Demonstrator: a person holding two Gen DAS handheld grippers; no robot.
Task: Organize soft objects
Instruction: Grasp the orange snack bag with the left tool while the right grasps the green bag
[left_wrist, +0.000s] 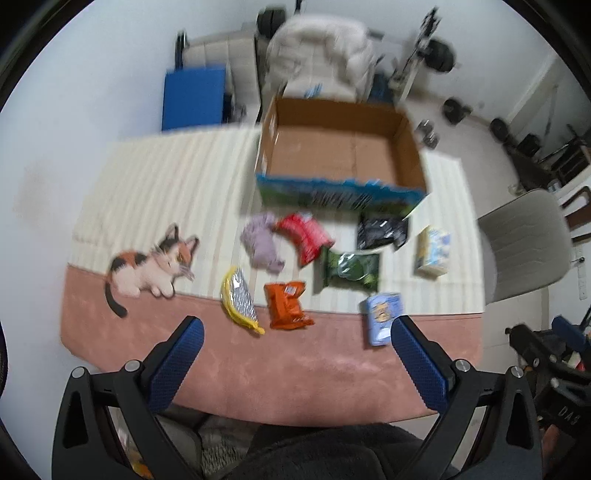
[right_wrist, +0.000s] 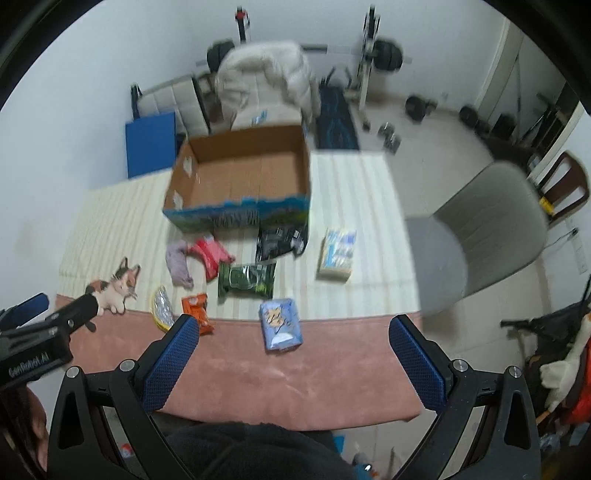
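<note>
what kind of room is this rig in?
Probably a home room doubling as a gym: a weight bench and barbell rack stand by the far wall, loose weight plates lie on the floor, and a cloth-covered table with a cardboard box sits in front.

soft packets (left_wrist: 308, 238) and purple cloth (left_wrist: 261, 243) lie before open box (left_wrist: 332, 192).

You face a white wall (right_wrist: 92, 55) across the table, whose cloth (left_wrist: 155, 177) is cream-striped with a pink near edge. Against that wall stand a blue mat (left_wrist: 194, 98) and a weight bench (right_wrist: 369, 55). A grey chair (right_wrist: 491, 229) sits on your right, on pale floor (right_wrist: 436, 147).
</note>
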